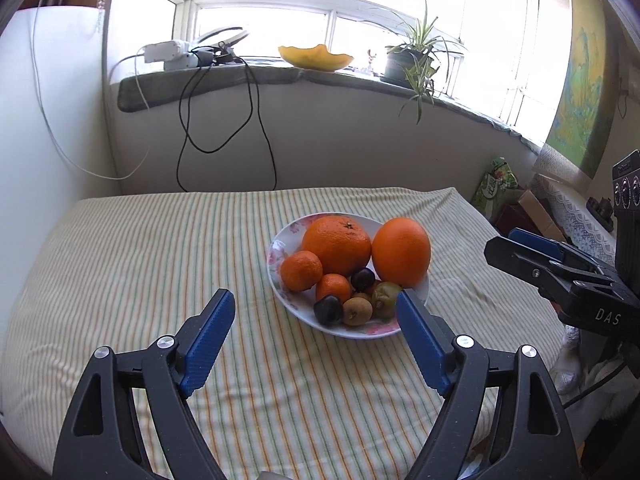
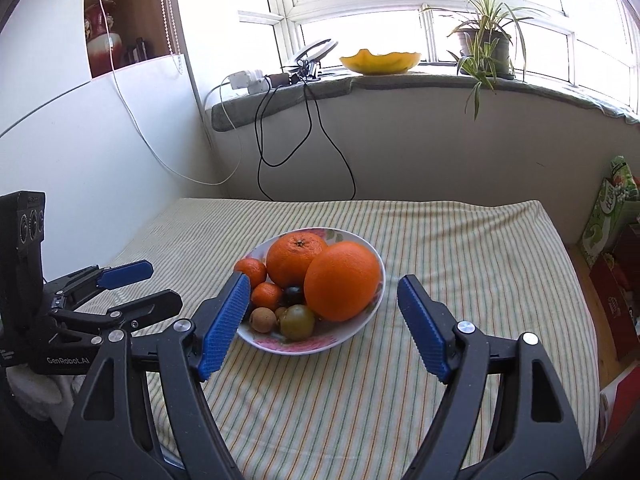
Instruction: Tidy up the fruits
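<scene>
A floral plate (image 1: 279, 249) (image 2: 343, 235) sits on the striped tablecloth (image 1: 140, 248). It holds a big orange (image 1: 401, 251) (image 2: 342, 280), a large mandarin (image 1: 337, 245) (image 2: 295, 258), two small mandarins (image 1: 301, 271) (image 2: 251, 270), dark plums (image 1: 328, 310), a brown fruit (image 1: 357, 311) (image 2: 263, 319) and a green fruit (image 1: 386, 298) (image 2: 297, 321). My left gripper (image 1: 315, 300) (image 2: 162, 285) is open, just short of the plate's near left side, with nothing between its pads. My right gripper (image 2: 323, 282) (image 1: 502, 242) is open and empty too, in front of the plate on the right.
Behind the table, a windowsill (image 1: 224, 80) carries a yellow bowl (image 1: 316, 58) (image 2: 380, 62), a potted plant (image 1: 412, 60) (image 2: 486, 46), a power strip (image 1: 168, 54) and hanging cables (image 1: 224, 128). A green box (image 2: 608, 216) and cartons stand off the table's right edge.
</scene>
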The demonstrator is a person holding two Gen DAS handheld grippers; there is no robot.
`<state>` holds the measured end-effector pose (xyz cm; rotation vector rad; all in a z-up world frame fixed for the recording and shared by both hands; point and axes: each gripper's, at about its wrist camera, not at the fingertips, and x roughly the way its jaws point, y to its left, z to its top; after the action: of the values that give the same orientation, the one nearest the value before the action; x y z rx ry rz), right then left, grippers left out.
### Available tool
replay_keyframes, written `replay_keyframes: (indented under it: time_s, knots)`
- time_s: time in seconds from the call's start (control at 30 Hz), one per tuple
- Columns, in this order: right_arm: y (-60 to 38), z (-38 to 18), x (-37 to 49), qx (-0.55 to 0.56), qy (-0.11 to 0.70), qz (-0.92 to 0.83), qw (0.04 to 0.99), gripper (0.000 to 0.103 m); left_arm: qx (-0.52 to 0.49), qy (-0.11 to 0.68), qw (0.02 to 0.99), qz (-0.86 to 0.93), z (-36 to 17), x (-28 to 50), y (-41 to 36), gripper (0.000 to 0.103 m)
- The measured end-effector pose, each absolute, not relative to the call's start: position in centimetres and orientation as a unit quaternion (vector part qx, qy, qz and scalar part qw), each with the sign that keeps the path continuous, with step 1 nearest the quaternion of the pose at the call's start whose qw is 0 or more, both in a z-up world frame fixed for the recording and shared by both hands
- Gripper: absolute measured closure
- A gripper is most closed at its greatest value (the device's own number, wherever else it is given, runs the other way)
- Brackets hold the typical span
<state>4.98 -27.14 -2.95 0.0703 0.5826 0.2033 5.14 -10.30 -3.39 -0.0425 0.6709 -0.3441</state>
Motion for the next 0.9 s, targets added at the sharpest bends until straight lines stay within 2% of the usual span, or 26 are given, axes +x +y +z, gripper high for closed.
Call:
replay_keyframes:
  time_s: [0.07,0.9]
  knots:
    - [-27.4,-3.0,4.7,0.043,0.283,0.089,0.954,0.009,-0.021,0.326,0.931,-0.160,-3.4,5.1,-10.1,0.020]
    - [-29.0,-3.5,4.4,0.058,0.286,0.054,0.955,0.009,-0.009,0.323,0.936,-0.140,-3.1,4.6,-10.1,0.020]
